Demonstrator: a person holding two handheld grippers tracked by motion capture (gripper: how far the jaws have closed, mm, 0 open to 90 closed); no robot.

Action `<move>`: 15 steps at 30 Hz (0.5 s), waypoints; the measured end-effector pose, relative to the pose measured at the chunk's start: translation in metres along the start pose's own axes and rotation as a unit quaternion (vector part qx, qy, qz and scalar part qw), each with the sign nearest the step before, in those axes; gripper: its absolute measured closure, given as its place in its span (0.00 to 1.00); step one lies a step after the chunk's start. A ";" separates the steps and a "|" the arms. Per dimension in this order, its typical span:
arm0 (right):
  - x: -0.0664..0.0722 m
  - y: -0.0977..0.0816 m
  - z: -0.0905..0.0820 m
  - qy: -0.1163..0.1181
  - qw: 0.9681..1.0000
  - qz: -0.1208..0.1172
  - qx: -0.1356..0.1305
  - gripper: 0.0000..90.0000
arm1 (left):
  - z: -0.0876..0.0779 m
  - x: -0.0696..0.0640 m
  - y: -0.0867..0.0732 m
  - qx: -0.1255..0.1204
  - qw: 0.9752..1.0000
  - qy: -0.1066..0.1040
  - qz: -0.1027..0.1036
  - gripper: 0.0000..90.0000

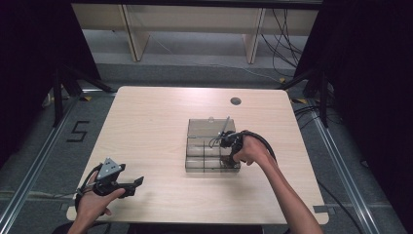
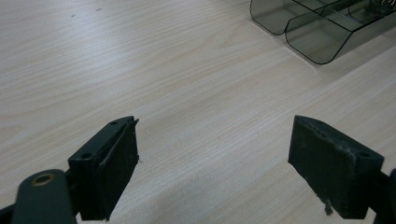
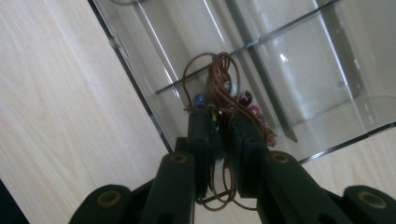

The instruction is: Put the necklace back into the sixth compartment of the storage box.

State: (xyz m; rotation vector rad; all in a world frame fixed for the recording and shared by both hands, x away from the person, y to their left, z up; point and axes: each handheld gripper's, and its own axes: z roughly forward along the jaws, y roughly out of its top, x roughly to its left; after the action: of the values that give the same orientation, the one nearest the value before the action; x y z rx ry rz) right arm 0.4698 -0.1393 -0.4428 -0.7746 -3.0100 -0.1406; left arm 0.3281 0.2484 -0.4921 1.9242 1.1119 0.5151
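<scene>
A smoky clear plastic box (image 1: 196,128) with several compartments and an open lid sits right of the table's middle. My right gripper (image 3: 223,119) is shut on a bundle of brown cord strung with coloured beads (image 3: 219,86). It holds the bundle just inside the box (image 3: 299,60), near a divider. From above, the right gripper (image 1: 226,152) points down into the box's right side. My left gripper (image 1: 138,184) rests low at the table's front left, well away from the box. Its jaws (image 2: 215,126) stand wide open over bare wood, with nothing between them.
The light wooden table (image 1: 156,117) has a round cable hole (image 1: 235,101) at the back right. A corner of the box (image 2: 317,44) lies ahead and to the right of the left gripper. Dark curtains and floor rails flank the table.
</scene>
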 end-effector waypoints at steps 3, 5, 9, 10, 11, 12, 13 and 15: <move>-0.003 -0.001 -0.008 0.006 1.000 0.000 -0.025 0.82 | 0.001 0.000 0.000 -0.002 1.000 -0.002 -0.004 0.17; -0.002 -0.003 -0.014 0.000 0.999 0.007 -0.033 0.79 | 0.001 0.000 0.000 -0.003 1.000 -0.001 -0.005 0.17; -0.001 -0.007 -0.028 -0.005 0.999 0.005 -0.052 0.78 | 0.000 0.001 0.000 0.004 1.000 0.001 0.006 0.17; -0.001 -0.008 -0.031 -0.005 0.998 0.005 -0.055 0.78 | 0.000 0.001 0.000 0.004 1.000 0.001 0.006 0.17; 0.000 -0.009 -0.034 -0.013 0.998 0.007 -0.055 0.77 | 0.000 0.001 0.000 0.004 1.000 0.001 0.005 0.17; 0.000 -0.009 -0.036 -0.009 0.998 0.005 -0.055 0.77 | 0.000 0.001 0.000 0.004 1.000 0.001 0.005 0.17; 0.001 -0.010 -0.037 -0.012 0.998 0.004 -0.059 0.76 | 0.000 0.001 0.000 0.004 1.000 0.001 0.005 0.17; 0.002 -0.011 -0.039 -0.010 0.997 0.007 -0.070 0.73 | 0.000 0.001 0.000 0.003 1.000 0.001 0.006 0.17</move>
State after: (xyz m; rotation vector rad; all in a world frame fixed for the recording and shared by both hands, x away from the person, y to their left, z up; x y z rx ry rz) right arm 0.4628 -0.1512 -0.4047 -0.8137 -3.0393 -0.3488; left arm 0.3288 0.2497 -0.4920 1.9371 1.1059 0.5202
